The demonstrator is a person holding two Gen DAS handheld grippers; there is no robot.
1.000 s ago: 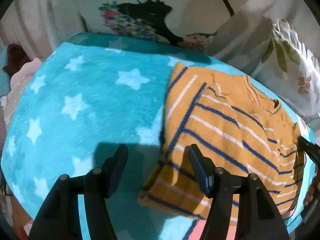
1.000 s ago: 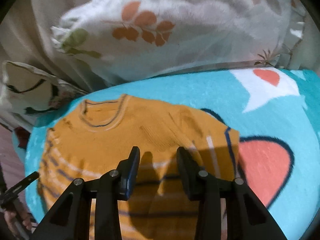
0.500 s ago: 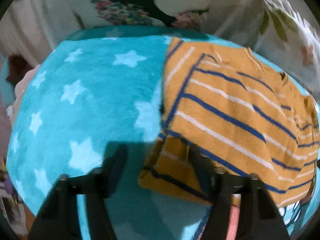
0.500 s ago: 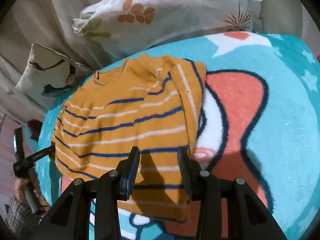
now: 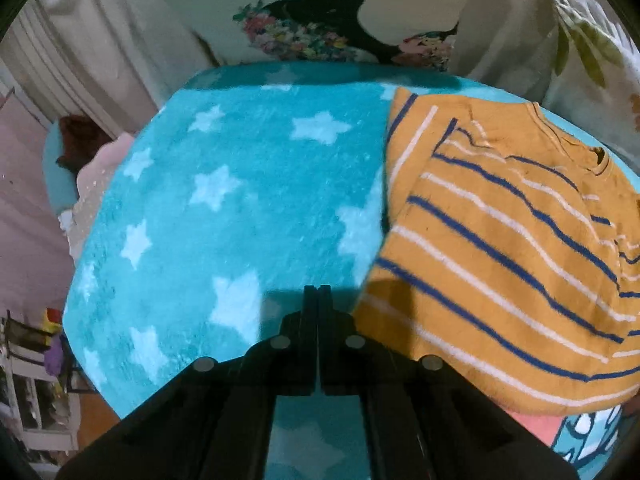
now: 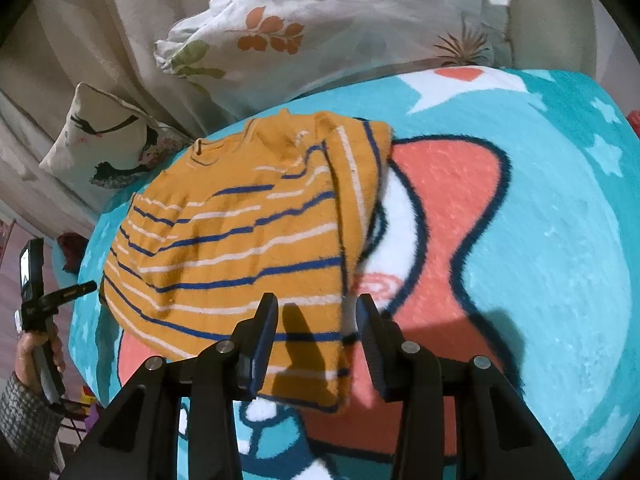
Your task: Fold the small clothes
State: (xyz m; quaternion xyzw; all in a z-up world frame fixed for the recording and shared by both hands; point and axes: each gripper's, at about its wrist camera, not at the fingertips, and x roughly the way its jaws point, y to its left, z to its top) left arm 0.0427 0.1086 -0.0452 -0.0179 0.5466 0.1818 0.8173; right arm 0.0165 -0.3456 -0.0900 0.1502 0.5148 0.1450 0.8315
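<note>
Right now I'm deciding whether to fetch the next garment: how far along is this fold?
Done: both sides of the striped sweater look folded in. In hand: nothing; the left gripper is shut empty over the blanket, the right gripper open above the hem. Left: probably a final fold.

- L wrist cam: looks fwd/down over closed left gripper [image 5: 318,294] across the star blanket [image 5: 240,208], sweater [image 5: 500,248] at right.
- R wrist cam: looks fwd/down past right gripper [image 6: 316,320], near sweater [image 6: 240,248] hem.
- Shared: sweater, blanket [image 6: 560,260].
</note>
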